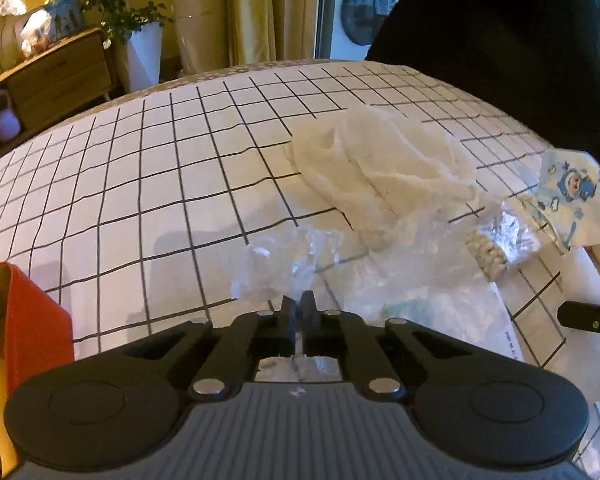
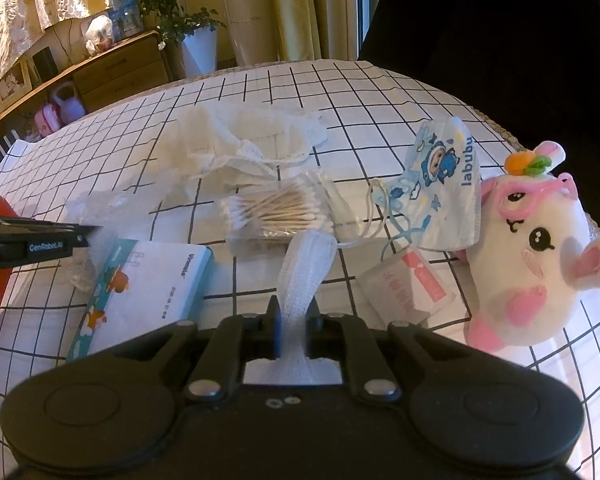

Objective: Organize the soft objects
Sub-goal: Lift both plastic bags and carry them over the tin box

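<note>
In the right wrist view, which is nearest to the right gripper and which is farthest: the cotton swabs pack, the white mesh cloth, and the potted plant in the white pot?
Counting outward from the right gripper, which is shut on a gauze roll:
1. Cotton swabs pack, on the table just beyond the gauze.
2. White mesh cloth, farther up the table, slightly left.
3. Potted plant, off the table, on the floor by the curtain.

Both wrist cams sit just behind their own fingers, pitched down onto the gridded tablecloth [image 1: 148, 184], close range. Left view looks from the left side, right view from further right. Shared: white mesh cloth [image 1: 380, 160] [image 2: 240, 140], printed mask [image 1: 572, 196] [image 2: 440, 184], far-left wooden cabinet [image 1: 56, 76] [image 2: 116, 68].
</note>
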`<state>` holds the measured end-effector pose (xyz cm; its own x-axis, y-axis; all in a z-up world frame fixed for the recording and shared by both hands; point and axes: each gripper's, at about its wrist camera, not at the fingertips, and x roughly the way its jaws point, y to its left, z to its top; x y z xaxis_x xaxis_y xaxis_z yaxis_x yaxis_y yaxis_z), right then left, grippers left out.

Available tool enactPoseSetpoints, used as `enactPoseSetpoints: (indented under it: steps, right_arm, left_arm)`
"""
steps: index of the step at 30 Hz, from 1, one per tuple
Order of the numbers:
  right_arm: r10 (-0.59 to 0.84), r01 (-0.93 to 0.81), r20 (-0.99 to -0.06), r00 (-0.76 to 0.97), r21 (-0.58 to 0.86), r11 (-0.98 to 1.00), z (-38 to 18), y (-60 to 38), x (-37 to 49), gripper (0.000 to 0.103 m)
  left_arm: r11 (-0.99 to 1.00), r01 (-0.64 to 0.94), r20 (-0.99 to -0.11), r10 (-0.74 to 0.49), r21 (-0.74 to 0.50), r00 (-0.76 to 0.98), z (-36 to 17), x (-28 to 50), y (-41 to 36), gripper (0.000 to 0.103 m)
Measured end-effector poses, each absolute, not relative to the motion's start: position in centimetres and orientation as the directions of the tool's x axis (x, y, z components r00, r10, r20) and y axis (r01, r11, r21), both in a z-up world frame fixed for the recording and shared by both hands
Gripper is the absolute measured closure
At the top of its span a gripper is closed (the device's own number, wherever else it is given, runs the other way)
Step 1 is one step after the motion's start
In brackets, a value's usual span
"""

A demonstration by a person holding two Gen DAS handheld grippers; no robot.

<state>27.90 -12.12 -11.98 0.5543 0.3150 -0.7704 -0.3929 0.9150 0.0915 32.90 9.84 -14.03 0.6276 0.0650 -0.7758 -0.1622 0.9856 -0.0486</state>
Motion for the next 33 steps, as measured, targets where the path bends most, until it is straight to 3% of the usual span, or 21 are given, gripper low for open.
enactPoseSetpoints:
  steps: [8,17,33]
  right_arm:
    - [0.365,-0.406,-0.742,0.563,0.136,0.904,-9.9,-12.9,27.1,0.094]
    - [0.490,-0.532,-0.684,0.541,0.173,0.829,-5.0,-11.5,23.1,0.094]
    - [0.672,-0.762,-0.610,0.419,0.166,0.626,1.6,0.0,16.6,0.094]
  left_arm:
    - [0.972,-0.197,-0.750,0.037,-0.125,0.660,-10.8,29.9,12.8,0.100]
    - [0.963,-0.191,-0.704,0.004,-0.188,0.710,-6.8,25.1,15.2,0.100]
    - [0.945,-0.275,-0.628,0.108,-0.175,0.771,0.6,15.3,22.9,0.100]
